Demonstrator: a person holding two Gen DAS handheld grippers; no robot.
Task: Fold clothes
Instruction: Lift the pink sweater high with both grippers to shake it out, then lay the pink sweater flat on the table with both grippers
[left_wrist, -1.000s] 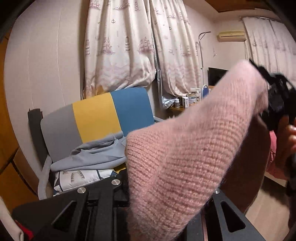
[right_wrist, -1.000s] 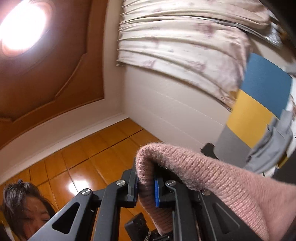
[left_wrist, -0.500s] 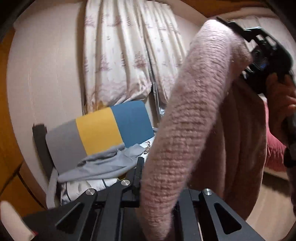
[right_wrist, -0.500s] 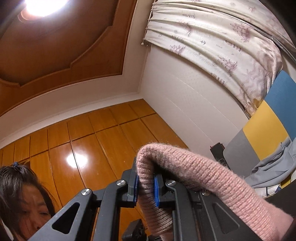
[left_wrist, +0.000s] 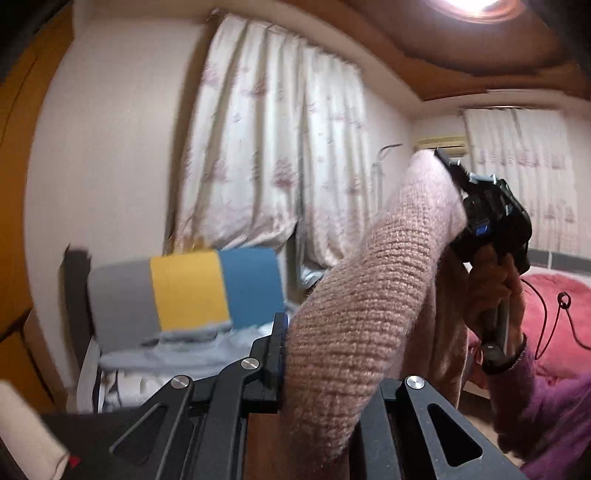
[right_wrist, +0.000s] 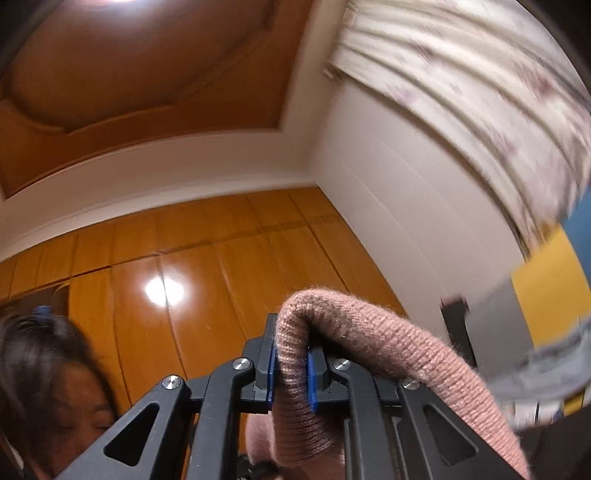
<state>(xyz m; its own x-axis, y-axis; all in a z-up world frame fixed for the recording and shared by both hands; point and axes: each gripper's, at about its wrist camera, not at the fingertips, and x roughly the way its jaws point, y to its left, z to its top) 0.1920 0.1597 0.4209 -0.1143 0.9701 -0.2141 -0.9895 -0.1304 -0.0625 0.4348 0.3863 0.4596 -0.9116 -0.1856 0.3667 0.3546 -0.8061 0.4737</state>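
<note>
A pink knitted sweater (left_wrist: 369, 314) hangs stretched between both grippers, held up in the air. In the left wrist view its thick edge runs through my left gripper (left_wrist: 317, 332); the jaws are opening slightly, with the knit still pressed against the left finger and the right finger hidden behind it. The far end of the sweater is pinched by my right gripper (left_wrist: 452, 173), held by a hand (left_wrist: 491, 288). In the right wrist view my right gripper (right_wrist: 291, 354) is shut on a fold of the sweater (right_wrist: 388, 350) between its blue pads.
A chair with a grey, yellow and blue back (left_wrist: 188, 288) stands by the wall, a grey garment (left_wrist: 177, 350) lying on its seat. Patterned curtains (left_wrist: 277, 147) hang behind. A pink bed cover (left_wrist: 554, 314) is at right. Wooden cabinet doors (right_wrist: 184, 266) and the person's head (right_wrist: 44, 369) are close.
Both grippers have risen with the sweater. The left gripper's jaws narrowed onto the knit edge, and its view has swung up until the ceiling lamp shows. The right gripper stays clamped on its fold.
</note>
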